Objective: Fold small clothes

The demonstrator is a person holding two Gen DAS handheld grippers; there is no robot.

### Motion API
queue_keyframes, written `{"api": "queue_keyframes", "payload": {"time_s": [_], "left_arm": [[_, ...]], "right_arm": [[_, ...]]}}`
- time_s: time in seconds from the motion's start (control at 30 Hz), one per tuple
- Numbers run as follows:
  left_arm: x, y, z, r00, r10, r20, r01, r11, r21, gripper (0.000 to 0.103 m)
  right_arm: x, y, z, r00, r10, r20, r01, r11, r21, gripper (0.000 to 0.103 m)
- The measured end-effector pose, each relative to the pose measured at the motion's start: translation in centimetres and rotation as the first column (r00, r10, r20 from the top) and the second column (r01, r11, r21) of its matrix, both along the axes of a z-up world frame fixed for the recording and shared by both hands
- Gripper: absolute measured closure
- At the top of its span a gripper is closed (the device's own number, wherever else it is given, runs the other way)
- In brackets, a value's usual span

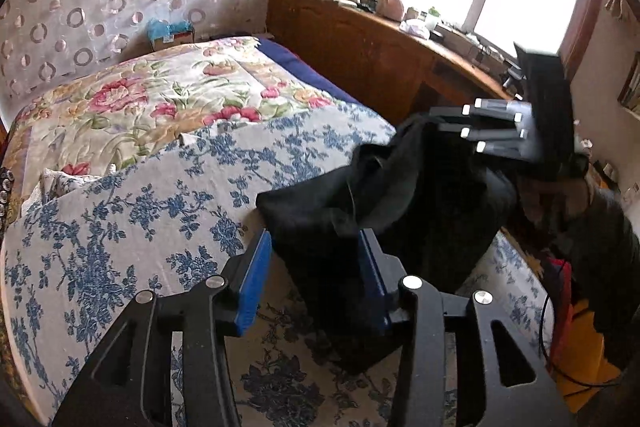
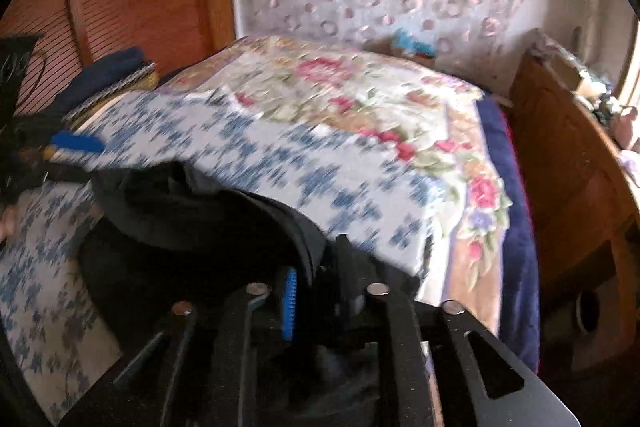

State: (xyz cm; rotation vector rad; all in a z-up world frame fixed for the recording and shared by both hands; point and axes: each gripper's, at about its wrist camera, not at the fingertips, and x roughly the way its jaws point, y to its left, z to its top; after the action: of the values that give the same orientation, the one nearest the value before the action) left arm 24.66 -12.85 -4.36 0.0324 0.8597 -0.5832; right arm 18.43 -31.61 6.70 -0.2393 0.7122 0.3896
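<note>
- Blue pads [image 1: 256,283] of the left tool [image 1: 314,259] are standing spread, with bare sheet showing between the left-hand pad and the cloth. This tool is gripping nothing.
- Black garment [image 1: 360,195], the thing being folded, is lying bunched near the bed's [image 1: 120,227] near right edge. One part is reaching between the left tool's fingers and another is rising toward the right tool [image 2: 316,279].
- Dark cloth is filling the gap between the right tool's fingers in its own blurred view. I cannot tell whether its pads are pressing on the cloth or merely straddling it.
- Judging from the heap, the step in hand is laying the garment out flat before any fold, and that is looking unfinished: no clean edge or corner is showing.
- To do it well, each tool should be taking one outer corner or hem, not a middle wad, so only a single layer is getting pinched.
- Both tools should then be drawing apart along the near edge until the cloth is lying taut and smooth on the blue-flowered sheet [image 1: 100,267].
- Working further in from the right edge would be keeping the garment from sliding off the bed.
- Letting go should be waiting until the cloth is resting fully on the sheet; otherwise it is likely to be crumpling again.
</note>
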Motion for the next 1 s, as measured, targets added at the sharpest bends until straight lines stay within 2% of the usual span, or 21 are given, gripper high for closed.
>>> {"api": "queue_keyframes", "payload": {"time_s": [0.07, 0.1, 0.27, 0.37, 0.5, 0.63, 0.73, 0.83, 1.0], "left_arm": [[0.7, -0.5, -1.0, 1.000, -0.016, -0.023, 0.016, 1.000, 0.026, 0.057], [1.0, -0.8, -1.4, 0.999, -0.020, -0.031, 0.021, 0.999, 0.039, 0.057], [2.6, -1.6, -2.3, 0.999, -0.033, -0.033, 0.036, 0.995, 0.095, 0.057], [3.6, -1.5, -2.3, 0.999, -0.031, -0.034, 0.034, 0.995, 0.099, 0.057], [4.9, -1.1, -2.5, 0.999, -0.007, -0.036, 0.010, 0.996, 0.086, 0.057], [6.3, -0.5, -3.1, 0.998, 0.037, -0.042, -0.034, 0.997, 0.074, 0.057], [6.4, -0.2, -3.3, 0.998, 0.035, -0.057, -0.031, 0.998, 0.058, 0.057], [6.3, -0.3, -3.5, 0.997, 0.028, -0.067, -0.025, 0.998, 0.054, 0.057], [6.4, -0.4, -3.6, 0.996, 0.016, -0.086, -0.013, 0.999, 0.042, 0.057]], "right_arm": [[0.5, -0.2, 0.7, 1.000, -0.024, 0.018, 0.024, 1.000, 0.016, 0.058], [0.8, -0.2, 0.9, 0.999, -0.032, 0.021, 0.032, 0.999, 0.016, 0.056], [1.7, -0.4, 2.2, 0.994, -0.097, 0.057, 0.098, 0.995, -0.020, 0.054], [1.4, -0.8, 2.7, 0.971, -0.209, 0.115, 0.217, 0.974, -0.062, 0.054], [0.1, -1.3, 3.3, 0.968, -0.223, 0.112, 0.228, 0.973, -0.033, 0.054], [-1.7, -1.1, 2.4, 0.981, -0.185, 0.061, 0.185, 0.983, 0.001, 0.054], [-2.4, -1.7, 1.2, 0.981, -0.194, 0.014, 0.193, 0.981, 0.020, 0.054], [-3.5, -2.9, 0.3, 0.971, -0.234, -0.041, 0.236, 0.969, 0.068, 0.043], [-4.5, -3.8, -1.0, 0.958, -0.266, -0.107, 0.277, 0.955, 0.103, 0.035]]}}
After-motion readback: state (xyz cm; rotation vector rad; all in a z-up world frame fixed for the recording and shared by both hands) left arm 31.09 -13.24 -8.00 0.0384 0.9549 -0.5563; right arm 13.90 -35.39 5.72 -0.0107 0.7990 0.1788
